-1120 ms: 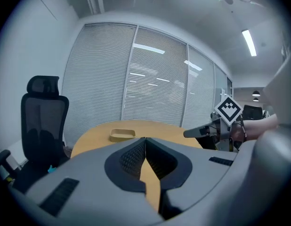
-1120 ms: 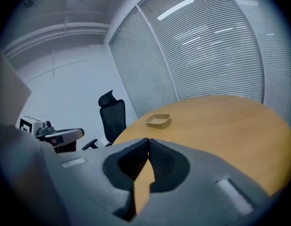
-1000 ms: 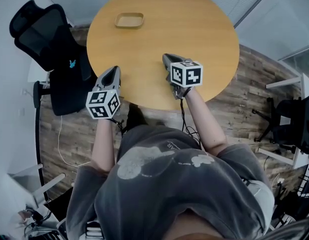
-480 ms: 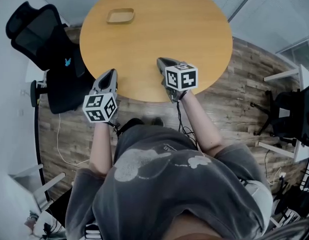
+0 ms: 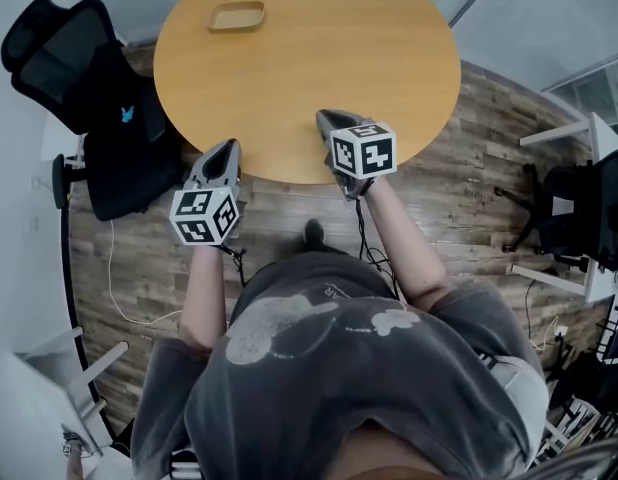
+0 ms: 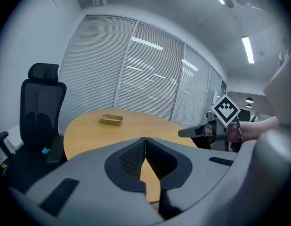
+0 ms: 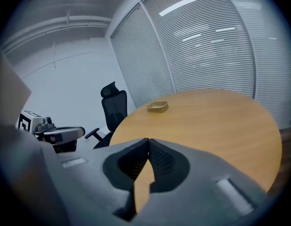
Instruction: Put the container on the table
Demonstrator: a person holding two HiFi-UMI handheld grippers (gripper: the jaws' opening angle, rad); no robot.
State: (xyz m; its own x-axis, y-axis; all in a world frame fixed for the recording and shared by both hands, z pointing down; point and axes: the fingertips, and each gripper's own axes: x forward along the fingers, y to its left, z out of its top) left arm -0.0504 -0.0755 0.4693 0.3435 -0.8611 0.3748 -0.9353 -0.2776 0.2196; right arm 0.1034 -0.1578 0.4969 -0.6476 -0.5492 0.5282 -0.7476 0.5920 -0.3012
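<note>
1. Container (image 5: 237,16): a shallow tan tray that sat on the round wooden bench (image 5: 369,58), at its far-left part, close to the rim beside the black office chair (image 5: 79,58). Nothing held or touched it.
2. The left gripper (image 5: 230,148) was closed tip to tip with nothing between its jaws. It was held at the bench's near edge.
3. The right gripper (image 5: 325,118) was likewise closed and empty. Its tip was just over the near edge, well apart from the container.
4. The relation that mattered: the container lay across the bench from both grippers, ahead and to the left in the head view. The left gripper was the nearer one, though still far off.
5. Seen along the left gripper's jaws, the container (image 6: 111,120) stood left of the closed tips (image 6: 145,140). Seen along the right gripper's jaws, it (image 7: 157,107) lay almost straight ahead of them (image 7: 148,142).
6. Its long axis ran roughly side to side in the head view, so a long wall faced the person.
7. Judgement: with the container already resting flat on the bench and both grippers empty, the placing looked done. Any further handling would call for a long reach and opened jaws.
</note>
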